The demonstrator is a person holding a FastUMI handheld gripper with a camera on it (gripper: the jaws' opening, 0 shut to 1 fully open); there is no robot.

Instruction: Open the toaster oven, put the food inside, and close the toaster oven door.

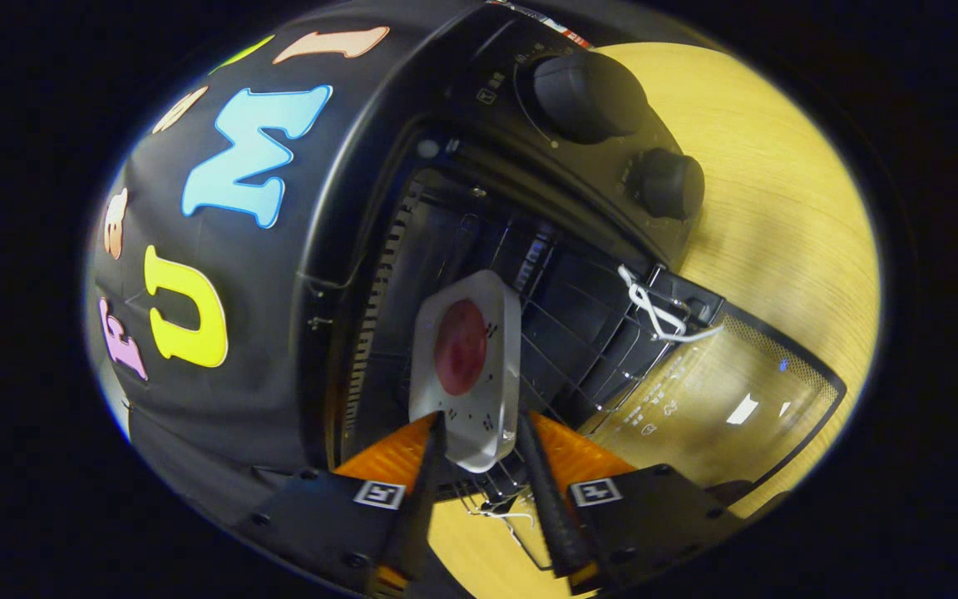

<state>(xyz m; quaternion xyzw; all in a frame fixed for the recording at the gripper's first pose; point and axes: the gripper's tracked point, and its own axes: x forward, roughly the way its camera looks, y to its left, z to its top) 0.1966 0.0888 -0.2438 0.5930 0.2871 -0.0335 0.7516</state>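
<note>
The black toaster oven [379,158] stands open, seen rolled to one side, with its glass door [720,399] folded down onto the table. A white square plate [487,391] carrying a round red piece of food [460,347] reaches into the oven cavity over the wire rack [579,333]. My gripper [479,428] is shut on the plate's near end, one finger on each side of it. Whether the plate rests on the rack or hangs just above it I cannot tell.
Two black knobs [587,96] [669,183] sit on the oven's control panel beside the cavity. A white string [654,312] is tied at the door's hinge side. The light wooden table [787,208] spreads past the oven and door.
</note>
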